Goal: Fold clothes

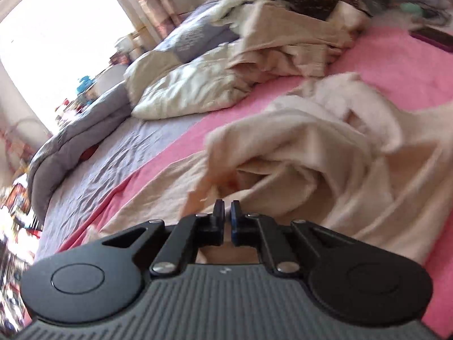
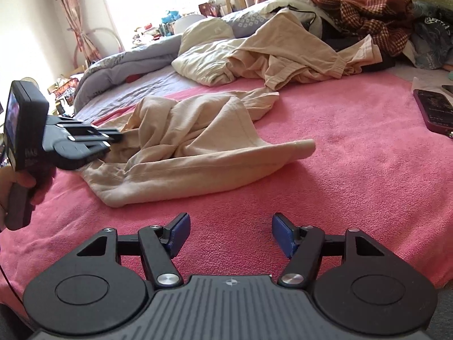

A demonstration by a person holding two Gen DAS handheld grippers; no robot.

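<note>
While my left gripper [image 1: 227, 208] has its jaws pinched nearly together on the edge of the cream garment [image 1: 325, 153], my right gripper [image 2: 230, 233] hangs wide open over bare pink blanket [image 2: 354, 147], holding nothing. Only the right view shows the garment whole, crumpled at the blanket's left with the left gripper [image 2: 120, 136] at its left end, and the dark phone [image 2: 434, 110] far right. Only the left view shows the cloth between the fingers.

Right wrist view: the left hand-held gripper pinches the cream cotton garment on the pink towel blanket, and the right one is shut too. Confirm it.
Not quite. The right hand-held gripper is open and empty over the pink towel blanket, as the right wrist view shows. The left hand-held gripper does pinch the cream cotton garment.
</note>
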